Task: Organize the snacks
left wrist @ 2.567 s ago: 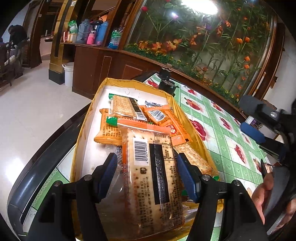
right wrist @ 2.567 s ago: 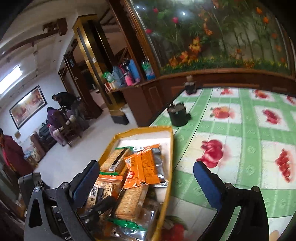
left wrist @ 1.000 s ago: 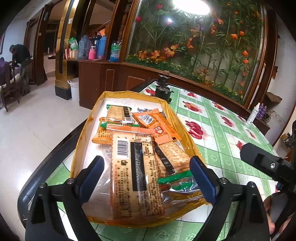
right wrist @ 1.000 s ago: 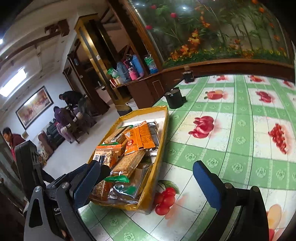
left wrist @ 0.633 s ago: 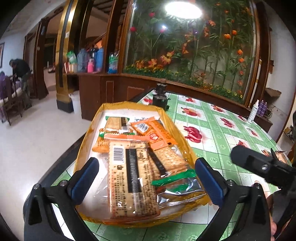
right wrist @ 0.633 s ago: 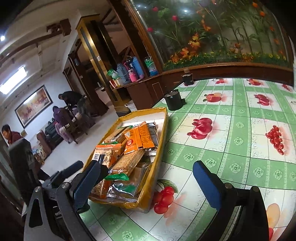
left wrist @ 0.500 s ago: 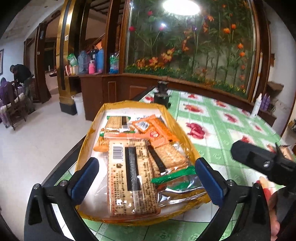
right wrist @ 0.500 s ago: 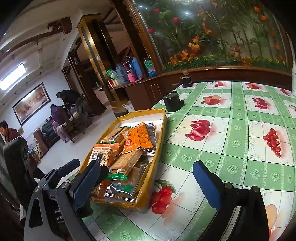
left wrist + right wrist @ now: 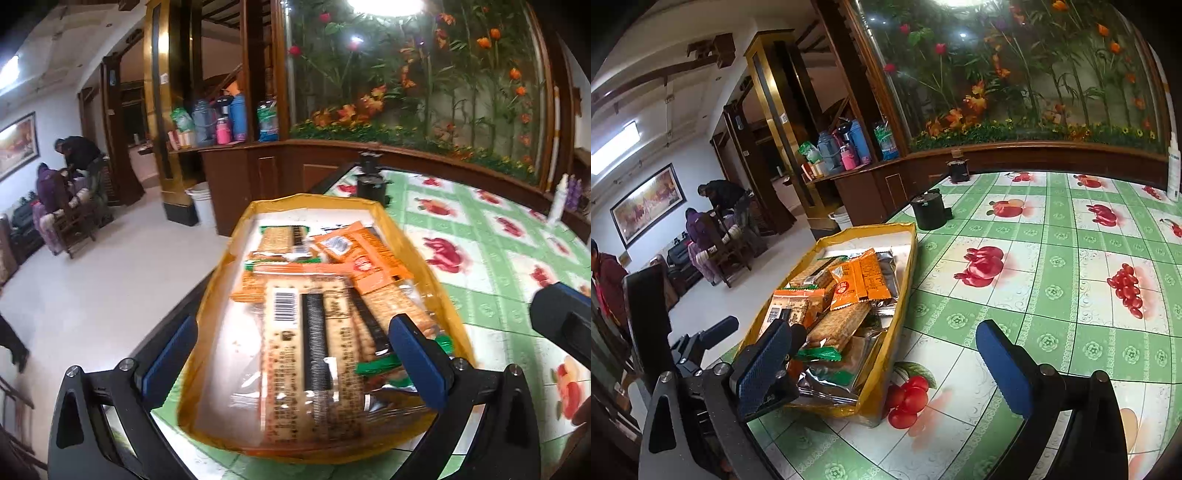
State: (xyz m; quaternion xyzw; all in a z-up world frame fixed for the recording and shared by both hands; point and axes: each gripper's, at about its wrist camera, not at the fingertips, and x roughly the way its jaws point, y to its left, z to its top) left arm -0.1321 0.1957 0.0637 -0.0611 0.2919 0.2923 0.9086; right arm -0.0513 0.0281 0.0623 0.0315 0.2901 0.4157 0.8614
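A yellow tray (image 9: 421, 254) full of snack packs stands at the table's left edge; it also shows in the right wrist view (image 9: 908, 266). A clear pack of crackers with a barcode (image 9: 314, 354) lies on top at the near end, with orange packs (image 9: 362, 254) behind it. My left gripper (image 9: 295, 354) is open and empty, its blue pads on either side of the tray's near end, above it. My right gripper (image 9: 882, 365) is open and empty, just right of the tray over the tablecloth. Its blue pad shows in the left wrist view (image 9: 561, 321).
The table has a green and white fruit-print cloth (image 9: 1052, 266). A black pot (image 9: 929, 212) stands beyond the tray. A white bottle (image 9: 1174, 170) stands at the far right. The table edge and floor (image 9: 110, 288) lie left of the tray.
My left gripper let go of the barcode cracker pack, which now lies in the tray, opened wide and drew back. My right gripper also drew back from the tray.
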